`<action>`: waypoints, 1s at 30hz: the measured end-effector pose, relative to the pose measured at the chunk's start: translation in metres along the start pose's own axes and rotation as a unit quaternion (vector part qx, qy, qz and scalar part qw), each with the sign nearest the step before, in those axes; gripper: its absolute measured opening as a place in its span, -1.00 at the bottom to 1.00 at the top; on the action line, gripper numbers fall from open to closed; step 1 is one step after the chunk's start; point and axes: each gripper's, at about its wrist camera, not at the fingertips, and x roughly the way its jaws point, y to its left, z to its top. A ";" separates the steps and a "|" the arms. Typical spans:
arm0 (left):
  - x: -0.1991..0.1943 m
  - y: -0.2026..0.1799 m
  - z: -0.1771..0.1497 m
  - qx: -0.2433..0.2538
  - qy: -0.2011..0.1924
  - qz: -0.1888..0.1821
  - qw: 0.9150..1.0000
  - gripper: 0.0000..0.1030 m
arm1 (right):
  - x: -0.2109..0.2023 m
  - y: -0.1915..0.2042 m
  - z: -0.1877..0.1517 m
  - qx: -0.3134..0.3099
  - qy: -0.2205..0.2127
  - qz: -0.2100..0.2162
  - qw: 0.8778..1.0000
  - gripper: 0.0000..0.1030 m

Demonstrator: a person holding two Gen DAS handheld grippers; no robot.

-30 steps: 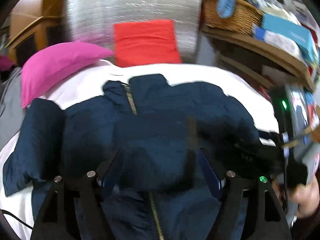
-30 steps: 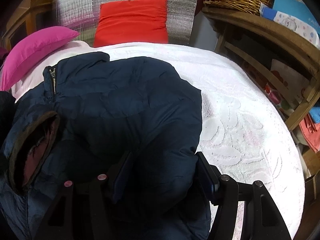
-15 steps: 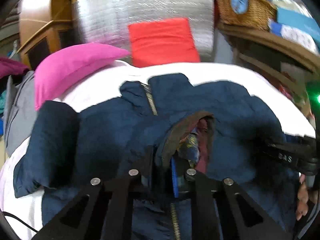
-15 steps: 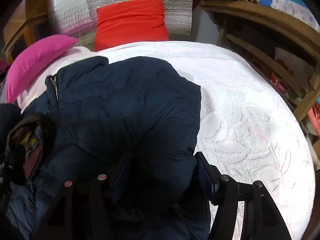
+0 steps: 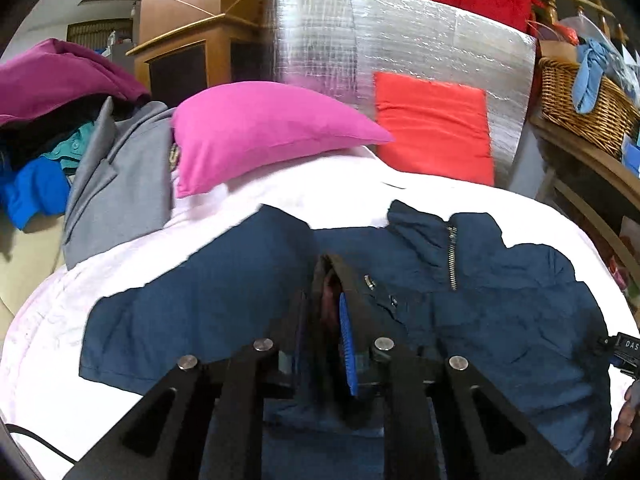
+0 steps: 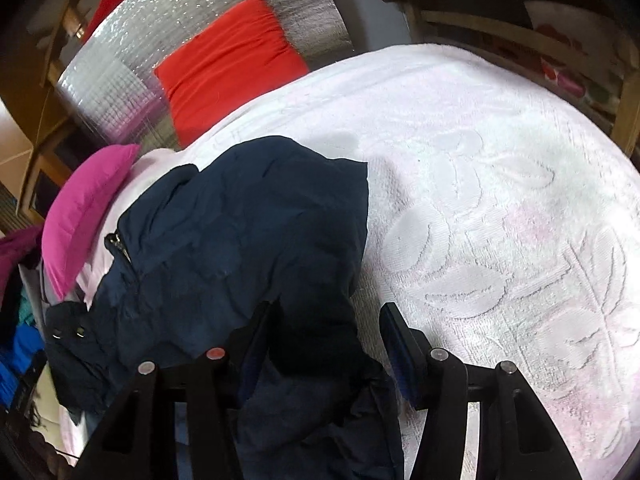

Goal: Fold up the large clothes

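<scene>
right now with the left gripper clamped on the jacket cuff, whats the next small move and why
Probably carry the cuff across the chest past the zipper and set it down. The left gripper is shut on it, the navy jacket lies flat on the white bedspread, and the right gripper stands open.

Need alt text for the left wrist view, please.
The left gripper is shut on a sleeve cuff of a navy jacket spread on a white bed. A pink pillow lies behind.
</scene>
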 end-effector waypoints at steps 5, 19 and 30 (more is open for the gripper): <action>-0.001 0.021 -0.004 0.008 0.004 0.015 1.000 -0.64 | 0.009 0.002 0.002 0.012 0.015 0.024 1.000 0.13; -0.018 -0.011 -0.016 0.039 0.014 -0.131 0.991 -0.38 | -0.024 0.035 -0.003 -0.035 -0.068 0.035 0.996 -0.57; 0.051 -0.057 -0.031 0.054 0.108 -0.083 0.989 0.16 | -0.004 0.014 0.004 0.010 -0.009 0.025 1.000 -0.42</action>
